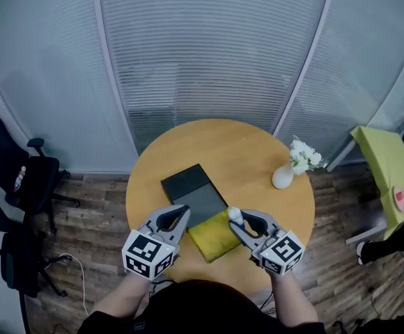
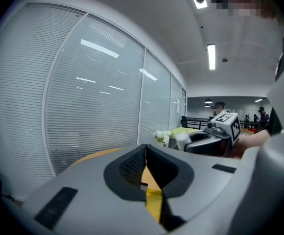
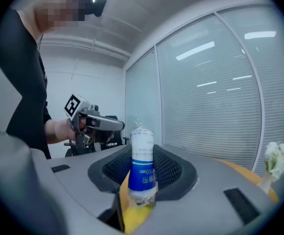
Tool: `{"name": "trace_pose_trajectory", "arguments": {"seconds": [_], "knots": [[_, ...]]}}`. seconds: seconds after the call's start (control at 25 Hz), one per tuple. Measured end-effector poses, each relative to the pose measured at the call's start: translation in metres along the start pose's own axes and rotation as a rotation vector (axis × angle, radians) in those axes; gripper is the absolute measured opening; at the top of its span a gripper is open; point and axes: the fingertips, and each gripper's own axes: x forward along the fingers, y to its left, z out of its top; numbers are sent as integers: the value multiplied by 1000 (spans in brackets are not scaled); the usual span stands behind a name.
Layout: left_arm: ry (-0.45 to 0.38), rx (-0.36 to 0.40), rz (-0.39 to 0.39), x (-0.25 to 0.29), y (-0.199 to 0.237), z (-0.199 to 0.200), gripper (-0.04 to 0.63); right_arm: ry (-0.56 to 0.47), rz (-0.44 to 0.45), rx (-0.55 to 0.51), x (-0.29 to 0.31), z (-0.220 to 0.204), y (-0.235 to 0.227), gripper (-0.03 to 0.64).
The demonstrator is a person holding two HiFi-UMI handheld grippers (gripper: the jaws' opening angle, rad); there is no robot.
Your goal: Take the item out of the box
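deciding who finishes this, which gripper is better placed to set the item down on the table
Right. The right gripper clamps the blue-and-white packet above the yellow box, so it probably only needs to carry it aside. The left gripper is shut and empty.

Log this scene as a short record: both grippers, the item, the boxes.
left gripper: jaws together, nothing between them, beside the dark box
right gripper: closed on a white and blue tube, at the yellow box's edge
dark box: flat on the round table
vase: white, with flowers, near table's right edge
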Motion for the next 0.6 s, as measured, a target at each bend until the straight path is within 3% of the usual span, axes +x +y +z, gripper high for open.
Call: {"name": "trace_pose_trajectory", "arguments": {"seconds": [0.24, 0.6], "knots": [[-53, 4, -13, -6, -9, 21, 14, -171, -43, -28, -35, 54, 3, 143], [-89, 31, -37, -17, -27, 41, 14, -312, -105, -66, -76, 103, 6, 141]]}}
